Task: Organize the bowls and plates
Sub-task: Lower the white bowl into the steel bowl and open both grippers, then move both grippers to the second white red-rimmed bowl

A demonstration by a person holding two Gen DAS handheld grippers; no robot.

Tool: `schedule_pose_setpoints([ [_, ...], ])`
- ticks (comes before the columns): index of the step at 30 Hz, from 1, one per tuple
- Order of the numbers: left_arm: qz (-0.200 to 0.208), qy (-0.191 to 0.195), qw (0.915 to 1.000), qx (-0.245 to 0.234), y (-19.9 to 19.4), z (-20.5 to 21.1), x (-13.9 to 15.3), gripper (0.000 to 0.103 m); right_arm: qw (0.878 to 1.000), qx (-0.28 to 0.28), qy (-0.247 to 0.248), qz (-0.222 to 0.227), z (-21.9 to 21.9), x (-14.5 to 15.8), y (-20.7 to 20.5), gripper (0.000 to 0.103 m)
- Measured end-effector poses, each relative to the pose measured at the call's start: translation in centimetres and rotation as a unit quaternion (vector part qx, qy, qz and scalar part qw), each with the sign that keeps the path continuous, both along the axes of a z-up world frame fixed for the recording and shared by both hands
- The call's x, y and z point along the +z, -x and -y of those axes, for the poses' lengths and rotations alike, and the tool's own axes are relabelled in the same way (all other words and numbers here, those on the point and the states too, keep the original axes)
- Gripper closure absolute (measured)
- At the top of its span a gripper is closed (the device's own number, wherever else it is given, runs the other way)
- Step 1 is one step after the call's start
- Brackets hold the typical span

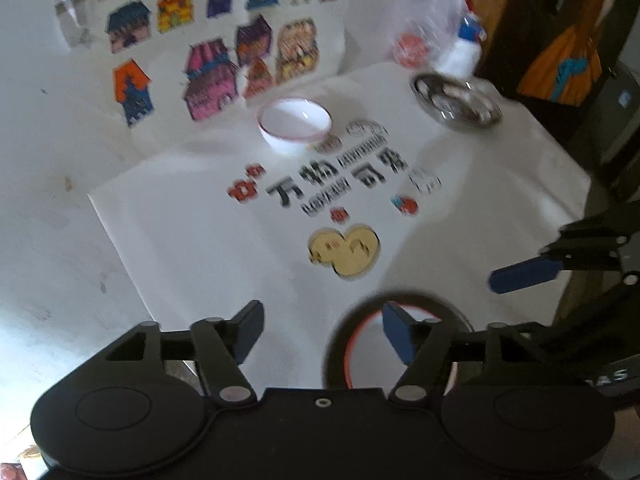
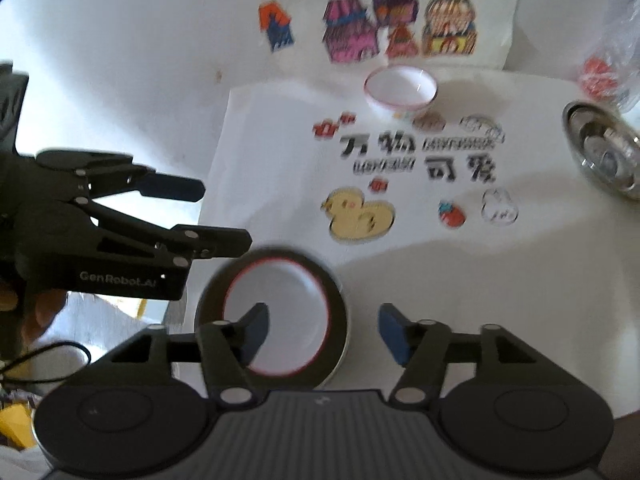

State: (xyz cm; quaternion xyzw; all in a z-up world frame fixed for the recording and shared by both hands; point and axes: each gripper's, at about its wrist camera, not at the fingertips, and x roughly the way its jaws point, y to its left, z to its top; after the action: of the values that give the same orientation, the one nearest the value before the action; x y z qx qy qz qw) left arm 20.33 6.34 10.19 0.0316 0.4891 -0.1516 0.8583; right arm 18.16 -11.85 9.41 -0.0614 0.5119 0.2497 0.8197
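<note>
Table (image 2: pixel 120 80), white, overlaid with a printed white sheet (image 2: pixel 280 120) — cartoon duck, block characters, coloured houses. Plate (image 2: pixel 280 312): white centre, red ring, broad dark rim; lies flat at the near edge of the table, partly on the sheet. Bowl (image 2: pixel 401 89): white with a red rim, upright on the sheet at its far end, well apart from the plate. Metal dish (image 2: pixel 604 152): at the right edge, small items inside, too blurred to identify. Left gripper (image 1: pixel 324 328): fingers spread wide, empty, its right finger over the plate's rim in its own view. Right gripper (image 2: pixel 324 328): likewise wide apart and holding nothing — its left finger over the plate's white centre; contact cannot be told.
</note>
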Motion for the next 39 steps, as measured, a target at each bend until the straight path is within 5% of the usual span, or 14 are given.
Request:
schedule_pose_setpoints([
  [3,0.035,0.000,0.9989,0.032,-0.8,-0.4,0.4,0.023,0.999,-0.008,-0.030,0.025,0.7,0.7,-1.2,0.017],
  [11,0.078,0.029,0.9897,0.116,-5.3,-1.7,0.1,0.009,0.988,-0.102,-0.092,0.071,2.9,-0.2,-7.2,0.005],
  [23,0.032,0.097,0.9750,0.197,-15.2,-3.6,-4.1,0.006,0.969,-0.189,-0.154,0.034,4.0,-4.1,-18.0,0.003],
  [33,-0.008,0.119,0.9678,0.221,-21.3,-3.6,-8.0,0.004,0.974,-0.192,-0.109,0.045,3.7,-7.4,-22.9,0.003],
  [39,-0.013,0.107,0.9715,0.211,-22.7,-2.9,-8.6,0.003,0.982,-0.165,-0.061,0.074,2.1,-7.5,-24.1,0.007],
])
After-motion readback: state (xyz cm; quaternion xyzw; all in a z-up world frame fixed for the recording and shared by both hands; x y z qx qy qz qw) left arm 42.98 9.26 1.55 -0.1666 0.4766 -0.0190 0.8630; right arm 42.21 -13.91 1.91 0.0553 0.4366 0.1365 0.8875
